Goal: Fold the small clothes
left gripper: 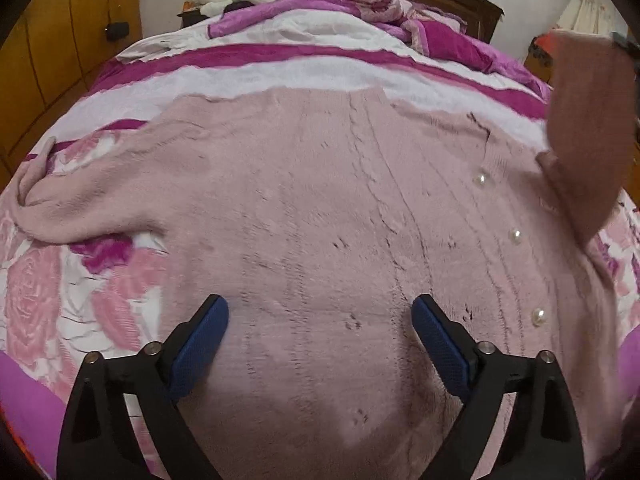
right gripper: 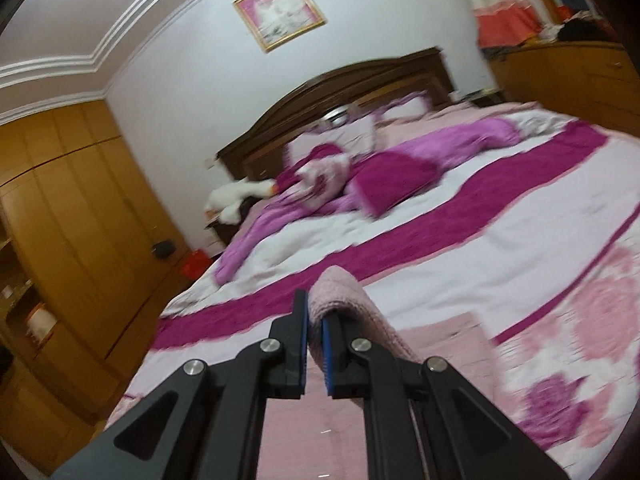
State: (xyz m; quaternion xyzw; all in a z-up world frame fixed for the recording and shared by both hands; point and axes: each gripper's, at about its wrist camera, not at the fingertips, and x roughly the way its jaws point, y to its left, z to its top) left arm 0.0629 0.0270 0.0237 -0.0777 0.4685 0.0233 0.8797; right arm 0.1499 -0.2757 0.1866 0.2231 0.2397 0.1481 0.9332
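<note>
Spread on the floral bedspread (left gripper: 120,292), the pink cardigan (left gripper: 320,200) lies beneath the wide-jawed left gripper (left gripper: 320,320), while the right gripper (right gripper: 315,344), clamped on a sleeve (right gripper: 340,292) lifted at three o'clock, could drag the unpinned body askew.

The left wrist view is aimed steeply down from close above the pink cardigan (left gripper: 320,208), past the left gripper (left gripper: 320,312). The right wrist view is tilted, angled shallowly over the right gripper (right gripper: 315,312) towards the headboard (right gripper: 332,92). The bedspread (right gripper: 460,216) and headboard are shared by both.
</note>
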